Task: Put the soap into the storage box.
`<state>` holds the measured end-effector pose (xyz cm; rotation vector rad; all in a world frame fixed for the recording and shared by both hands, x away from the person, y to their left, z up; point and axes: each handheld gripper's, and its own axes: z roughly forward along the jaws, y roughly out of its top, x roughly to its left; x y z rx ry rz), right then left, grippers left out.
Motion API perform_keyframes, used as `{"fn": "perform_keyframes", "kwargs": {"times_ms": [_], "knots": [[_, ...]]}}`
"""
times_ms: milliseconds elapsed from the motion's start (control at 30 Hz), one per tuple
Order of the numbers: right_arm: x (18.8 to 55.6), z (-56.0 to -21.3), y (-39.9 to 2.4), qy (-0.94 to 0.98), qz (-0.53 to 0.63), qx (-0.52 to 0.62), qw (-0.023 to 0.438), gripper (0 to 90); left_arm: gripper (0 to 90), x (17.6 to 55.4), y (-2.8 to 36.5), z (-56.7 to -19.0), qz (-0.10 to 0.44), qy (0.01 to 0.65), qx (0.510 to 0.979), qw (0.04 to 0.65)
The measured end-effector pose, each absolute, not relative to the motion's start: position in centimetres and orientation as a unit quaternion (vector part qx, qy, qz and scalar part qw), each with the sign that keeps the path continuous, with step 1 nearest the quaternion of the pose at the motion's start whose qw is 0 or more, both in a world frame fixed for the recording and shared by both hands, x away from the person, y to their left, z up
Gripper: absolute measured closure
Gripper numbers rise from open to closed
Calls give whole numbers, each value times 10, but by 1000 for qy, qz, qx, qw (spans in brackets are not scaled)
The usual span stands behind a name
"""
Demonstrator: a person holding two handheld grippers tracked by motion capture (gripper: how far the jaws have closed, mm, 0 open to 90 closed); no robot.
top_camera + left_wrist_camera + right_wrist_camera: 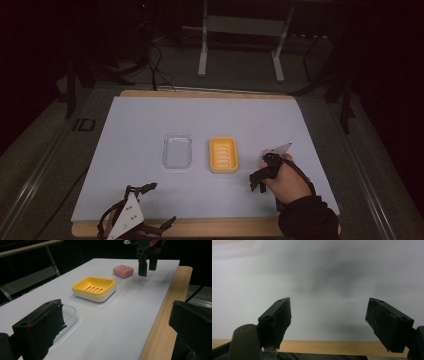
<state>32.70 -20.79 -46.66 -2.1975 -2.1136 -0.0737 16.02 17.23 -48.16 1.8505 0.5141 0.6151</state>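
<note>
You worked in a dark room. A white sheet (150, 125) covered the wooden bench (210, 93), lit from above. Behind it stood a pale metal frame (240, 30) on a grey floor (235, 65), with cables (160, 70) trailing nearby.

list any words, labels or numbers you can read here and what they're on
"ID": pale letters on the dark surface left of the white sheet, dim, so the reading is unsure.
Yellow soap dish, pink soap, clear lid: no print visible.
</note>
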Motion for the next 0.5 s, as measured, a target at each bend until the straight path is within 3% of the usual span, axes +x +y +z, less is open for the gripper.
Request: {"fn": "perform_keyframes", "kwargs": {"times_ms": [500], "knots": [[374, -449, -199, -647, -9, -763, -6, 230, 5, 160, 173, -481, 257, 214, 775, 536]]}}
